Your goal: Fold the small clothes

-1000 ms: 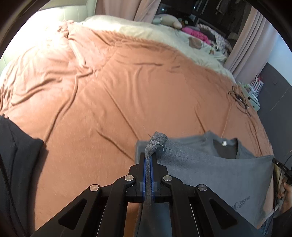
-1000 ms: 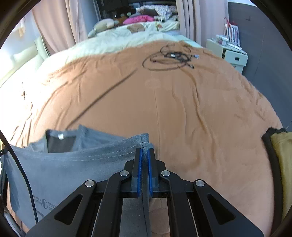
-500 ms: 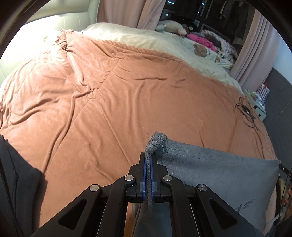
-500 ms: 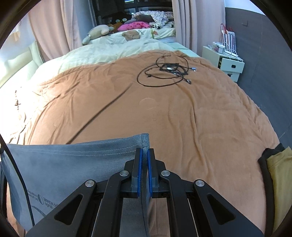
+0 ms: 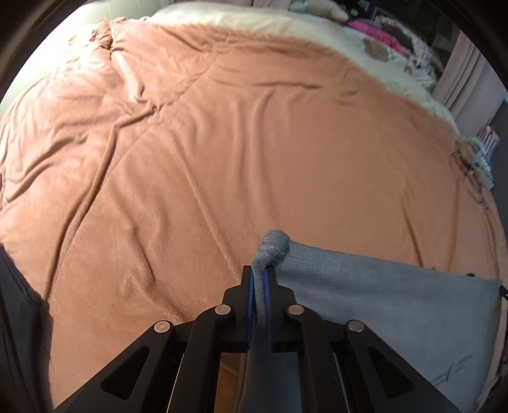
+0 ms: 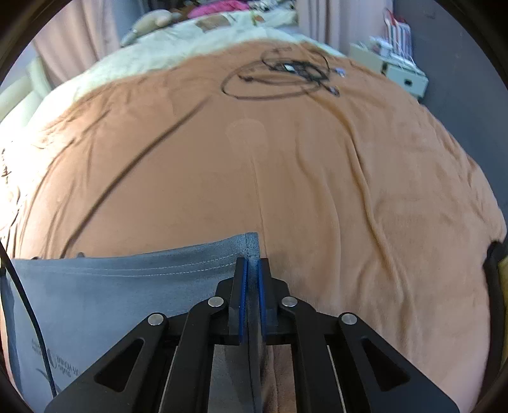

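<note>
A grey T-shirt (image 5: 381, 301) is stretched between my two grippers above the orange blanket (image 5: 222, 143). My left gripper (image 5: 259, 279) is shut on one bunched hem corner, which pokes out past the fingertips. My right gripper (image 6: 250, 270) is shut on the other hem corner of the T-shirt (image 6: 111, 292). The stitched hem runs taut between them. The collar is hidden behind the raised cloth. Small print shows near the shirt's lower edge in both views.
The orange blanket (image 6: 317, 174) covers a wide bed. A tangle of black cables (image 6: 285, 73) lies far on it. A cream cover (image 5: 285, 28) with toys lies beyond. Dark clothing (image 5: 19, 333) is at the left edge, a yellow item (image 6: 501, 276) at the right edge.
Both grippers have moved forward over the bed with the shirt's hem held taut. The collar seen a second ago is now hidden behind the raised cloth.
</note>
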Demonstrator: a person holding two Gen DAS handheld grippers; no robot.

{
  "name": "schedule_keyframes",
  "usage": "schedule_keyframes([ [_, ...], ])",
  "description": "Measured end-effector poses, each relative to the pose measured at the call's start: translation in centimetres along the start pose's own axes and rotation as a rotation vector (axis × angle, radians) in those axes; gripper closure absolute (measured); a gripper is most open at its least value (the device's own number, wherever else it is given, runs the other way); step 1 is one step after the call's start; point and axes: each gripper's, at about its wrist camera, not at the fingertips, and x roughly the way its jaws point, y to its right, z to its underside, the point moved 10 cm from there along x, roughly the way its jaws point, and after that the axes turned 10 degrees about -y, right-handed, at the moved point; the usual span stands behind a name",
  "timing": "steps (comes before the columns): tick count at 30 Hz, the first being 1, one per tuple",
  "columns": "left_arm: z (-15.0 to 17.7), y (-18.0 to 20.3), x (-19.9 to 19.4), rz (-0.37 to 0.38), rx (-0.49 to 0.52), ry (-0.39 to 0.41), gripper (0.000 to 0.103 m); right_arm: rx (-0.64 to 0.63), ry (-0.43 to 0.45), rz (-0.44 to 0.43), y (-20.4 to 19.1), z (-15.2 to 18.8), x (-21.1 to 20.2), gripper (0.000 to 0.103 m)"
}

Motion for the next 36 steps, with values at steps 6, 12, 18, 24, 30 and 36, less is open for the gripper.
schedule_keyframes([
  [6, 0.4, 0.9, -2.3, -0.044, 0.047, 0.049, 0.064, -0.01, 0.042, 0.003, -0.5, -0.5, -1.4, 0.054],
  [12, 1.3, 3.3, -3.9, 0.036, 0.078, 0.042, 0.064, -0.095, 0.068, -0.066, -4.6, 0.9, -3.7, 0.051],
  [18, 3.5, 8.5, -3.4, 0.094, 0.171, 0.007, 0.064, -0.197, 0.022, -0.121, -9.8, 2.7, -2.9, 0.061],
  [24, 5.3, 13.0, -1.5, 0.144, 0.23, -0.054, 0.064, -0.232, -0.061, -0.181, -13.0, 3.5, -0.1, 0.076],
  [30, 6.2, 16.5, 1.3, 0.16, 0.299, -0.105, 0.064, -0.258, -0.113, -0.205, -15.2, 2.7, 3.2, 0.084],
  [36, 5.4, 18.2, 3.7, 0.13, 0.307, -0.109, 0.067, -0.247, -0.121, -0.177, -16.2, 0.6, 6.3, 0.094],
])
